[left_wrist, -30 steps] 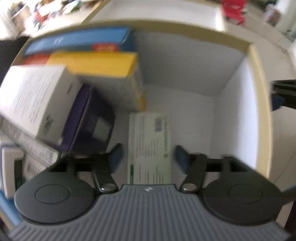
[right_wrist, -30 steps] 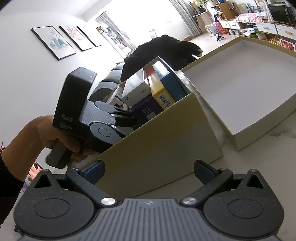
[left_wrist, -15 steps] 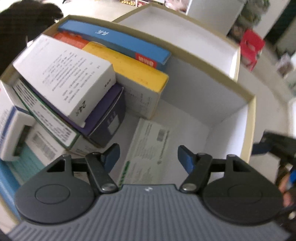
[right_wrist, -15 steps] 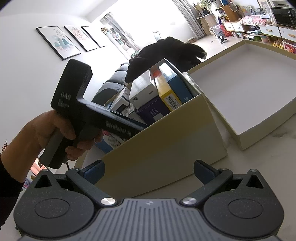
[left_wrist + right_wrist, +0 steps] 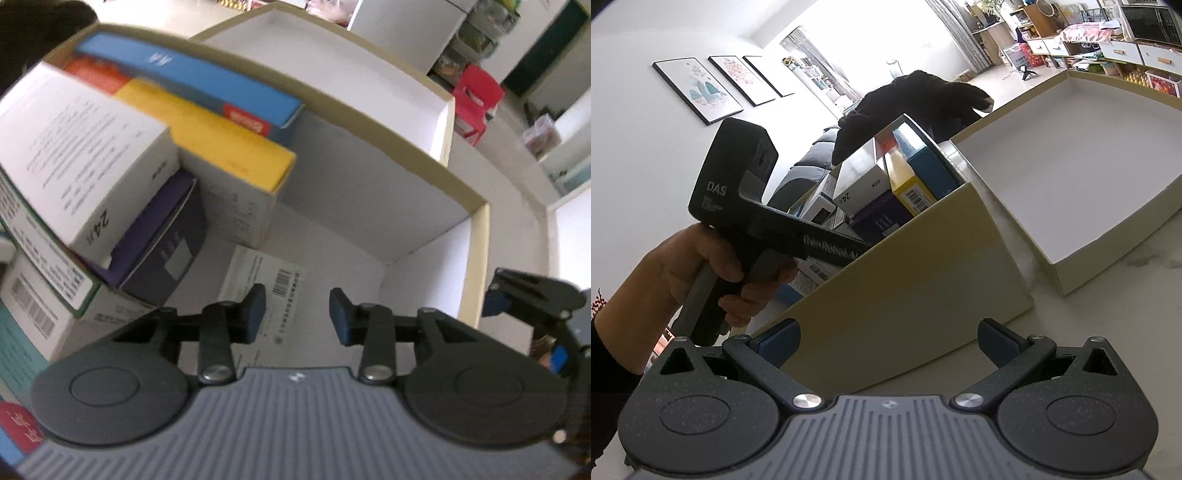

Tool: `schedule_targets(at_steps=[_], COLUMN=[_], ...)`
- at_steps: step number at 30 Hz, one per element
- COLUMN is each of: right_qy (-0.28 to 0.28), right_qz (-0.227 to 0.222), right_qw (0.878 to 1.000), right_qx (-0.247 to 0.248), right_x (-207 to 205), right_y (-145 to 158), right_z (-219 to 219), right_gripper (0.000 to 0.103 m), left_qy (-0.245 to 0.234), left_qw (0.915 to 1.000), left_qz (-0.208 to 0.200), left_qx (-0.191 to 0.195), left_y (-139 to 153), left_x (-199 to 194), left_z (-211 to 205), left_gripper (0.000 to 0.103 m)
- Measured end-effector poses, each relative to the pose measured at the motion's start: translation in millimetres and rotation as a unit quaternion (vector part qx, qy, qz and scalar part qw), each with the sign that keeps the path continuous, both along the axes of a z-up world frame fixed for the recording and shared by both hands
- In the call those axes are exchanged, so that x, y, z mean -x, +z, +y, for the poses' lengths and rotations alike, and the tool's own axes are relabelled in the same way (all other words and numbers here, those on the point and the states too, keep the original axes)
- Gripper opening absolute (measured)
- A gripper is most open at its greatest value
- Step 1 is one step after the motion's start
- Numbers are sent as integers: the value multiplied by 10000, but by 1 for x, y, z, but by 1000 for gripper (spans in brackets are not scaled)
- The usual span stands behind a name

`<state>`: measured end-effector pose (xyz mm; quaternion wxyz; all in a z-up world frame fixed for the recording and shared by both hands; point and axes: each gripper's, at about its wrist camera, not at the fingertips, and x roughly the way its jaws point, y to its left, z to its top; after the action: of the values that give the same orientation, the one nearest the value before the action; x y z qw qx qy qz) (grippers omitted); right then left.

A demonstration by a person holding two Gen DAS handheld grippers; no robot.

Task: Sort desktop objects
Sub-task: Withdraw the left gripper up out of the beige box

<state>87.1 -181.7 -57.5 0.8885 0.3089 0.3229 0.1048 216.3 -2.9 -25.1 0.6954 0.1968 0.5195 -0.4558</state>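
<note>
Left wrist view: looking steeply down into a tall cream cardboard box (image 5: 476, 236) with white inner walls. Left gripper (image 5: 297, 314) over the bare right-hand part of the box floor, blue-padded fingers (image 5: 255, 313) closing, nothing pinched between them. Directly beneath, a flat white leaflet carton (image 5: 275, 286) printed with a barcode, lying on the floor, long axis running away from the fingers toward the far wall. To its left, stiff card packets stacked on edge: a purple carton (image 5: 162, 254), a white carton marked 24 (image 5: 81, 162), a yellow-topped carton (image 5: 207, 136), a blue carton (image 5: 188, 81) against the far wall. Left hand plainly the nearer one.

Right wrist view: right gripper (image 5: 888, 341) outside the box near its front corner, resting low over the pale marbled worktop (image 5: 1115, 317), fingers spread wide and empty. Same cream box (image 5: 916, 273) seen from its matte side, packets poking above the rim. A person's hand (image 5: 687, 269) gripping the left tool's handle, reaching in over the rim. Beside the box, a shallow empty lid (image 5: 1082, 273) at the worktop's far right.
</note>
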Motion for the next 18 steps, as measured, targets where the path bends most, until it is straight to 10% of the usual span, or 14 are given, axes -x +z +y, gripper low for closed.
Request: schedule_targets(at_steps=[9,18], right_qy=[-13,129], right_qz=[-55,-71], right_qw=[10000,9999], right_qx=[-62,-7], right_x=[0,3], right_y=[2,3], right_z=[0,8], right_gripper=[103,103], left_qy=[947,989], left_qw=[9929,9943], left_qz=[-41,80], left_qx=[-722,-399], left_y=[8,-4], left_x=[-11,-13], left_z=[31,26], left_gripper=[60,51])
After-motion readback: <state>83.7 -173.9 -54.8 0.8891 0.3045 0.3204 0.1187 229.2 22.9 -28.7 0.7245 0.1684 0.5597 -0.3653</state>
